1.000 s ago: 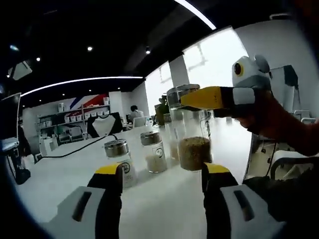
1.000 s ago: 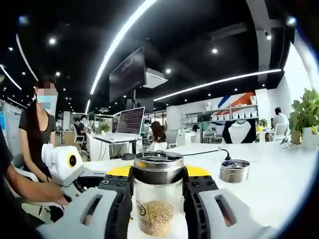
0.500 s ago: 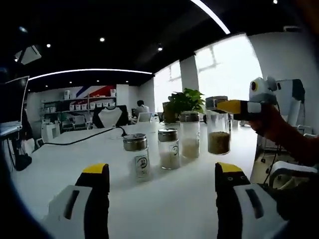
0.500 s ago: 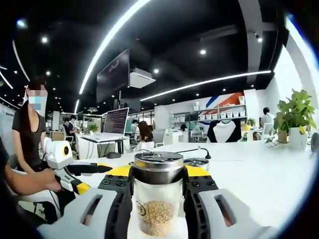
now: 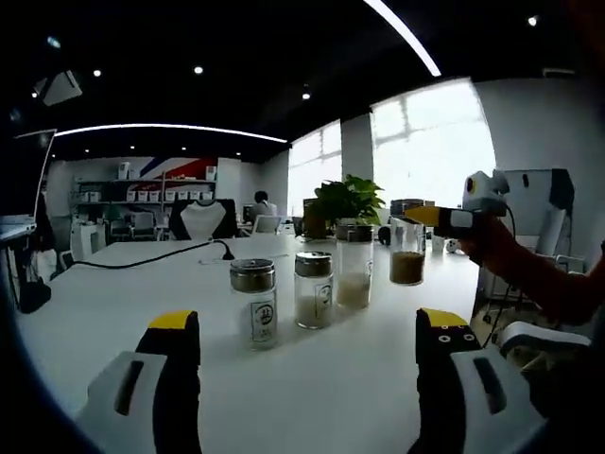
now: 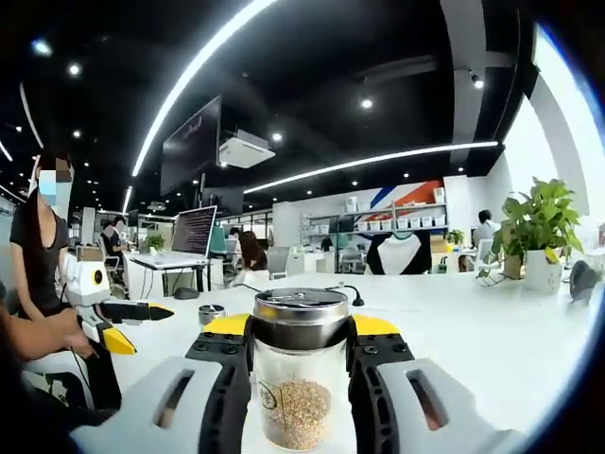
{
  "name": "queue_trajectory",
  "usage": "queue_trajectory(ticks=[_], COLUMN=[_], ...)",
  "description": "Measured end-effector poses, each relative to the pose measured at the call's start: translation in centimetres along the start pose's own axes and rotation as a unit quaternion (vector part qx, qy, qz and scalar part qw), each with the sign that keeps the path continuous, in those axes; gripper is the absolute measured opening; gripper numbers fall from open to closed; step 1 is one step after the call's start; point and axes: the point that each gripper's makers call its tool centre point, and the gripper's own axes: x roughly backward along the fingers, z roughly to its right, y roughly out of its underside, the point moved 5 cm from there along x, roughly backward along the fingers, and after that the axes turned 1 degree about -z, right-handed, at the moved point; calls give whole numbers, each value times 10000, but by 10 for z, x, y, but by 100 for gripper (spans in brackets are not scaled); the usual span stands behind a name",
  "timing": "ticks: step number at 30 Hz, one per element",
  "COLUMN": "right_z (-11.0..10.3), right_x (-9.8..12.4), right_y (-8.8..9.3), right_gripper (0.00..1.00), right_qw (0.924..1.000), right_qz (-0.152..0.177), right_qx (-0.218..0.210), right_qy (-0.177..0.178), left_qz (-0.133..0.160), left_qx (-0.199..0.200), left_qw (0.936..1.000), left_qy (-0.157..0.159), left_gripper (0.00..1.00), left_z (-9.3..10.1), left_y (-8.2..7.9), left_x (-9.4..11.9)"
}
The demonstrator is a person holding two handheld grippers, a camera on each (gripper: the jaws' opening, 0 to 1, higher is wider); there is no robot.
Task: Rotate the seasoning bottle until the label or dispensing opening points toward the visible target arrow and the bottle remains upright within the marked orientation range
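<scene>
Bottle: the clear glass seasoning bottle with a silver lid (image 6: pixel 301 369) stands upright, off the white desk (image 5: pixel 321 378).
Right gripper (image 6: pixel 301 364): jaws squeeze the bottle.
Left gripper (image 5: pixel 307 345): jaws wide apart, holding nothing.

Potted plant (image 5: pixel 346 200), black cable (image 5: pixel 156 257), laptop (image 6: pixel 194 231) around white table (image 5: pixel 113 303).

Your left gripper (image 5: pixel 307 331) hangs low at 6 o'clock, fingers (image 5: pixel 176 333) spread wide apart. Your right gripper (image 6: pixel 298 350) has its fingers (image 6: pixel 225 352) closed on the bottle (image 6: pixel 300 367), held upright.
</scene>
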Motion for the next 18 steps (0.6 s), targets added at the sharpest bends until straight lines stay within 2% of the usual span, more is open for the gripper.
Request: queue_trajectory(ticks=[9, 18], right_z=[36, 54], right_x=[-6, -15], right_y=[17, 28], right_gripper=[36, 36], right_qw=[10000, 9998], right_qz=[-49, -136], right_qx=[-14, 120], right_qy=[79, 127], left_qz=[-38, -29], left_qx=[-119, -197], left_qw=[9999, 9998], left_qy=[-79, 17], left_gripper=[100, 100], left_z=[-2, 5], left_y=[-1, 0], left_x=[1, -3])
